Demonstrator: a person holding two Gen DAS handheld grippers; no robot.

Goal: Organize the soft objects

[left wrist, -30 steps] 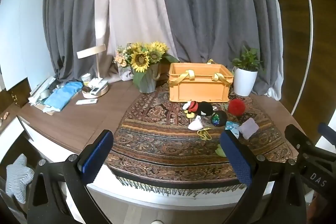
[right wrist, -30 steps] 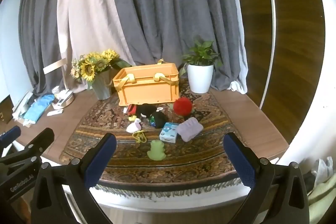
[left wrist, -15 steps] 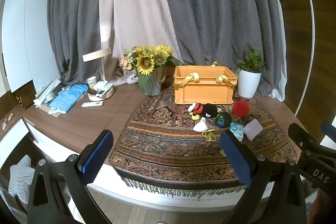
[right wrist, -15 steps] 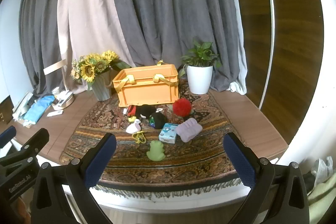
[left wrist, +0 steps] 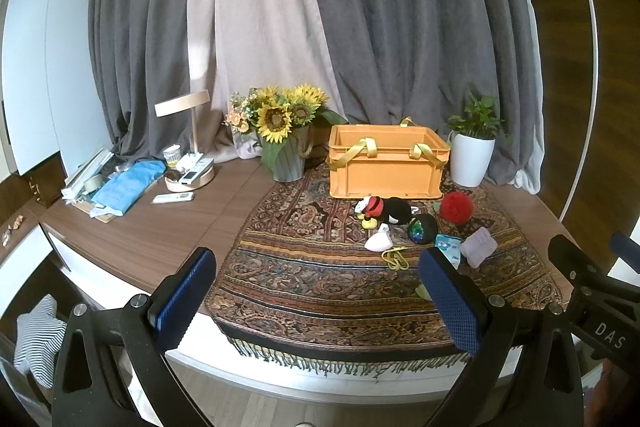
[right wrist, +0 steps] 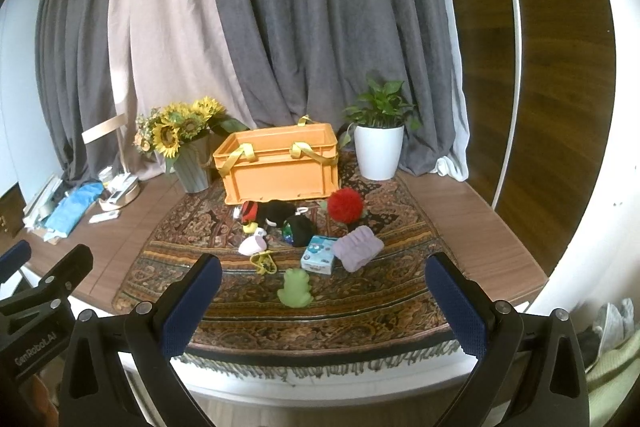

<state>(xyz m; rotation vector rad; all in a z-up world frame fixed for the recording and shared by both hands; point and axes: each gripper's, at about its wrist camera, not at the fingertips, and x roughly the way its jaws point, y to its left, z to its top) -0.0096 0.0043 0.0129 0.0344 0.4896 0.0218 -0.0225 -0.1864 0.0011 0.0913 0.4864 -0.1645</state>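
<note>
both grippers hung off the front edge of the counter, each with its blue-padded jaws spread wide and nothing between them: the left gripper toward the front left of the patterned rug, the right gripper before the rug's front fringe.

the rug covered the middle of the counter and ran to its front edge. at the rug's back edge stood the orange crate, open-topped, its yellow strap handles draped over the rim. the soft things lay in a loose cluster just in front of the crate, all outside it: a black and red plush toy touching the crate's front foot, a red pom-pom ball to its right, a dark ball just in front of the plush, a white pouch and a yellow looped cord toward the left, a small blue printed packet touching a folded lilac cloth, and a green frog toy nearest the front edge.

a vase of sunflowers stood at the rug's back left corner, a white potted plant at its back right. a lamp, remotes and a blue cloth sat at the counter's left end.
</note>
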